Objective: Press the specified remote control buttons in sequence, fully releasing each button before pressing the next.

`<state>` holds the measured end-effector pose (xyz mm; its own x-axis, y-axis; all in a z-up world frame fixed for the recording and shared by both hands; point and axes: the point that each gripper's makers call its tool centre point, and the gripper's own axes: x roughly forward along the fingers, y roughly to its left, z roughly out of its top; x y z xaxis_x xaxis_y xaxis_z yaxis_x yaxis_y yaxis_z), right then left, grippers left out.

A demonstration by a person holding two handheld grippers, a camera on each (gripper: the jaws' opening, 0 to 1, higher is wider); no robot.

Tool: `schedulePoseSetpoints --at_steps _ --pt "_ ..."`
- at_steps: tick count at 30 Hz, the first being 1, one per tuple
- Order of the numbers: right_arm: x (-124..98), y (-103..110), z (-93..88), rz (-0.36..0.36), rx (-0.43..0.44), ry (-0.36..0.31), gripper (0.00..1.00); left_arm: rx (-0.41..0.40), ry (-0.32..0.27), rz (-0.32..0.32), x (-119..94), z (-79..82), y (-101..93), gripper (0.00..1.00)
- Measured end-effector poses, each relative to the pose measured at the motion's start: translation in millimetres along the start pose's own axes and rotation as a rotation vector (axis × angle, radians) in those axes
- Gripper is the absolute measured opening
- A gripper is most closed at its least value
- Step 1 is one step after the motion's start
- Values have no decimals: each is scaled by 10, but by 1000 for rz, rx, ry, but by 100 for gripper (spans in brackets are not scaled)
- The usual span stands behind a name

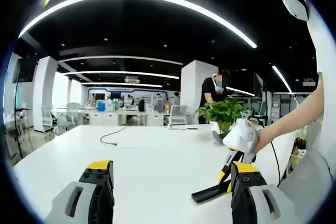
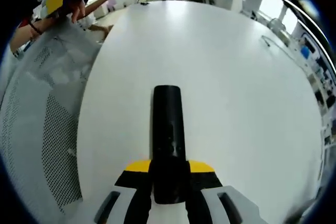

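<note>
The right gripper (image 2: 168, 174) has its fingers clamped on a long black plastic remote control (image 2: 167, 129) — held low over the white bench (image 2: 236, 77). The left gripper (image 1: 170, 182) hangs above it, fingers apart.

Open-plan office: desk rows (image 1: 113, 115), chairs (image 1: 178, 114)

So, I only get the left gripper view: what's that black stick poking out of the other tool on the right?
Observer: In the right gripper view it's a long black remote control, clamped between the right tool's jaws.
Operator: Clamped where along it?
Observer: At its near end; most of its length sticks out forward over the white table.
Operator: Can you read its buttons?
Observer: No, its top face looks plain dark there, too dim to tell buttons apart.
</note>
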<state>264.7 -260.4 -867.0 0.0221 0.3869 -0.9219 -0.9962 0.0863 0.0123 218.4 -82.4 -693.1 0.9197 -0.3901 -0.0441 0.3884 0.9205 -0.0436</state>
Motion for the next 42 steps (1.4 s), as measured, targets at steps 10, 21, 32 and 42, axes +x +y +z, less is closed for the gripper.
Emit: schedulePoseSetpoints --at_steps 10,21,32,42 --pt "3 -97 9 0 3 25 21 42 34 -21 18 -62 -54 95" --pt "6 -195 8 2 -2 52 21 63 49 -24 21 -95 -59 94" --pt "11 -282 10 4 0 70 21 82 61 -24 24 -118 -67 94" --pt "16 -307 10 9 -6 108 21 80 62 -21 21 -122 -61 93"
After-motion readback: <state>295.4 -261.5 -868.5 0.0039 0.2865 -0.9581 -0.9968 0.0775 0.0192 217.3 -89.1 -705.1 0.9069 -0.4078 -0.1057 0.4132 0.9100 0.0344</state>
